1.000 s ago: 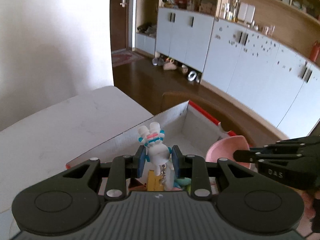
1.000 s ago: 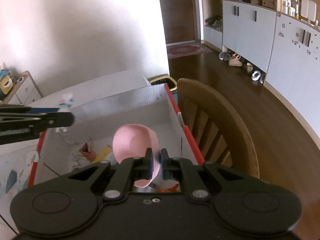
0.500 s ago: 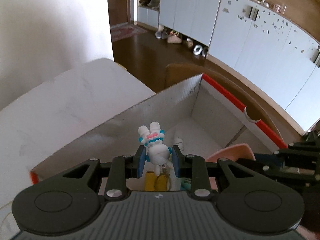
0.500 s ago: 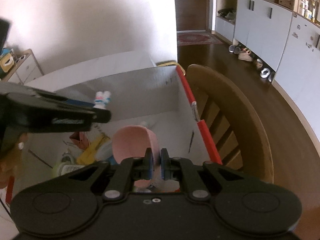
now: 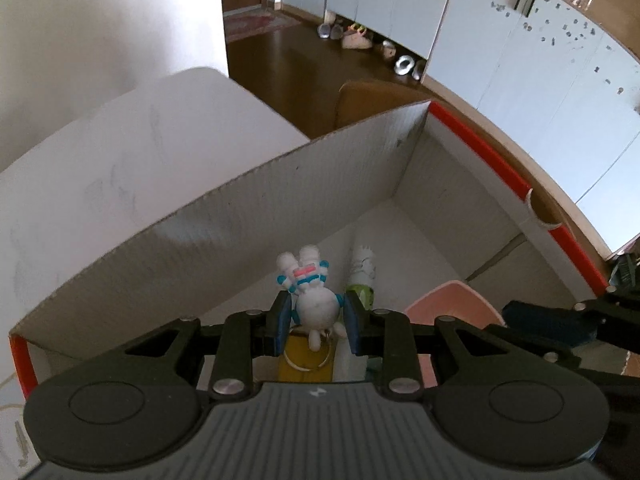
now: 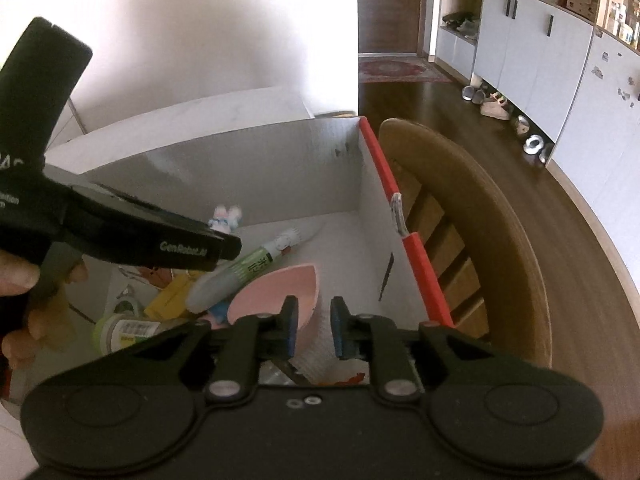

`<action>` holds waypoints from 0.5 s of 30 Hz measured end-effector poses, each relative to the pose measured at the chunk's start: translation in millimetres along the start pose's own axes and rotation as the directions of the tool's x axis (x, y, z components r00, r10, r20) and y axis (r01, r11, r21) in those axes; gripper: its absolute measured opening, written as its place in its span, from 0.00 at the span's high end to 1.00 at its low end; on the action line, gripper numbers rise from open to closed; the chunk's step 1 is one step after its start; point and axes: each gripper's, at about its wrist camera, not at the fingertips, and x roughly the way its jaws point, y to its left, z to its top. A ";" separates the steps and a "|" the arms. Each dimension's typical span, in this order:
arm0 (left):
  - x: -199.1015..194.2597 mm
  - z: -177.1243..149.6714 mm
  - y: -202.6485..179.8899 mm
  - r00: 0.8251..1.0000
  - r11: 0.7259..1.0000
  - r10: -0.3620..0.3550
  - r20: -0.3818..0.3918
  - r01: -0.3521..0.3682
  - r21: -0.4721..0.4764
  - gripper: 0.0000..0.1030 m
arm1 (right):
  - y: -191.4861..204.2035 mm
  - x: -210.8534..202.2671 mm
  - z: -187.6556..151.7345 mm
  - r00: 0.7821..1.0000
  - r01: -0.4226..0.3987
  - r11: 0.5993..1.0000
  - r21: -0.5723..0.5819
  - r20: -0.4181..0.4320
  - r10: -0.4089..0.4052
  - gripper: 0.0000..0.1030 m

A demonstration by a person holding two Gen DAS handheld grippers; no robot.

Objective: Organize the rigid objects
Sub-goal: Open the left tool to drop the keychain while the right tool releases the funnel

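Both jaws hang inside the box [image 5: 320, 184]: left gripper [image 5: 318, 322] pinches a white figurine [image 5: 316, 304]; right gripper [image 6: 314, 326] is opening, pink bowl [image 6: 276, 292] touching its left pad.

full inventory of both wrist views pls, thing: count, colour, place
cardboard box: 1, white with red edges, on the table, open top
table: 1, white, under and beyond the box
chair: 1, brown wood, against the box's red side
figurine: 1, white with blue and pink, in the left hand-held gripper over the box
pink bowl: 1, in the box, tilted
tube: 1, white and green, in the box
yellow item: 1, in the box
cabinets: white row, far wall
left hand-held gripper: shut on figurine
right hand-held gripper: jaws opening; left pad against the bowl's rim
hand: 1, holding the left hand-held gripper
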 end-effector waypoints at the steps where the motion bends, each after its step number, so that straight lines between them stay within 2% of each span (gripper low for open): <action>1: -0.7 -0.1 0.9 1.000 1.000 -0.002 0.000 0.002 -0.004 0.73 | -0.5 -0.5 -0.3 1.000 0.003 1.000 0.003 0.001 -0.003 0.81; 7: -5.5 -1.8 6.2 1.000 1.000 0.003 -0.009 -0.003 -0.014 0.73 | -2.7 -5.2 -5.0 1.000 0.005 1.000 0.017 0.010 -0.005 0.74; 15: -24.0 -2.3 7.5 0.999 0.999 -0.025 0.031 0.026 -0.041 0.71 | -6.2 -22.3 -8.7 1.000 -0.011 0.999 0.035 0.029 0.010 0.67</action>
